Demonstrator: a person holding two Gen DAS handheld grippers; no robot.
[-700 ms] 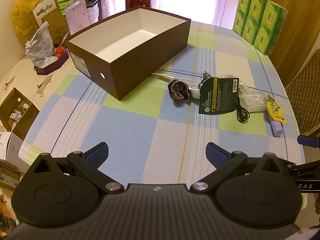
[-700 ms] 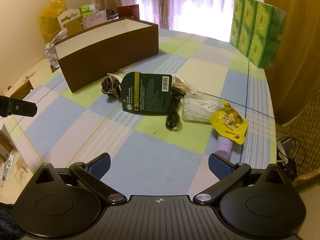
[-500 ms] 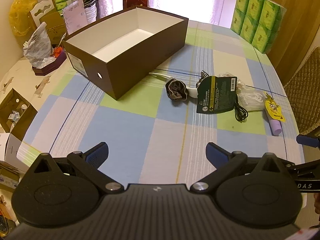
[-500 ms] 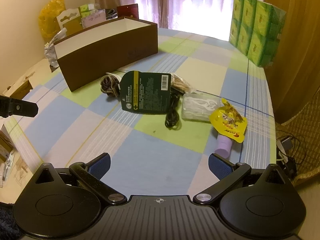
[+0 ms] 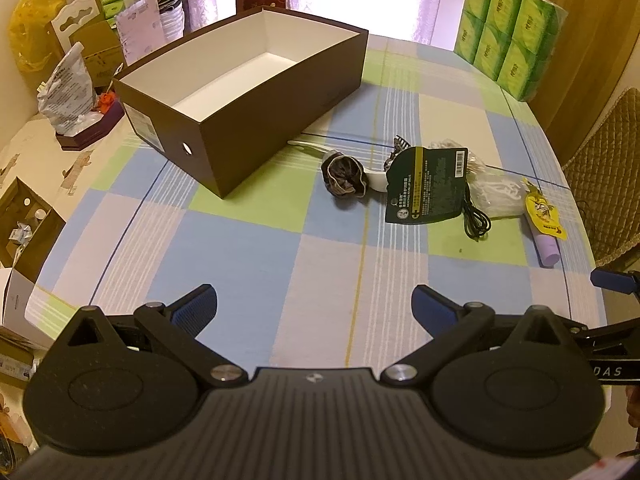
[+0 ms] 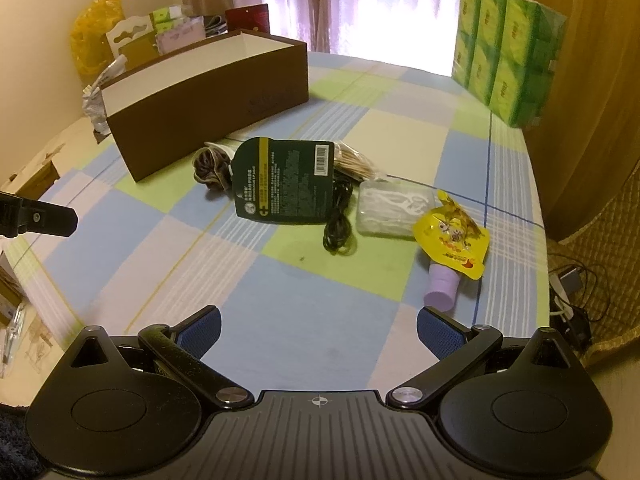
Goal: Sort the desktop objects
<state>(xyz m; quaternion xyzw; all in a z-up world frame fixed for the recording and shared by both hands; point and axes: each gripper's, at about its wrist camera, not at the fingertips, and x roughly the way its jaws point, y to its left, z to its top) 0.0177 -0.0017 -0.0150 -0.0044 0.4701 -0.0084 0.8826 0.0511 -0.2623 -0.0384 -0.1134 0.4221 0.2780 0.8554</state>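
An open brown box (image 5: 248,96) (image 6: 208,92) with a white, empty inside stands at the table's far left. To its right lies a row of loose items: a dark scrunchie (image 5: 345,176) (image 6: 210,168), a dark green package (image 5: 428,184) (image 6: 286,182), a black cable (image 5: 476,216) (image 6: 339,216), a clear plastic case (image 6: 386,208), a yellow pouch (image 5: 544,216) (image 6: 454,236) and a purple tube (image 6: 440,286). My left gripper (image 5: 314,310) and right gripper (image 6: 318,328) both hover open and empty over the near table edge, well short of the items.
Stacked green tissue packs (image 5: 508,24) (image 6: 508,48) stand at the far right corner. Bags and cartons (image 5: 72,76) crowd a side surface to the left. A woven chair (image 5: 604,168) stands off the table's right edge. The checked tablecloth (image 5: 280,248) is bare near me.
The left view has drifted slightly, the box and items sitting a little further left. The right view barely shifted. Both grippers stay open.
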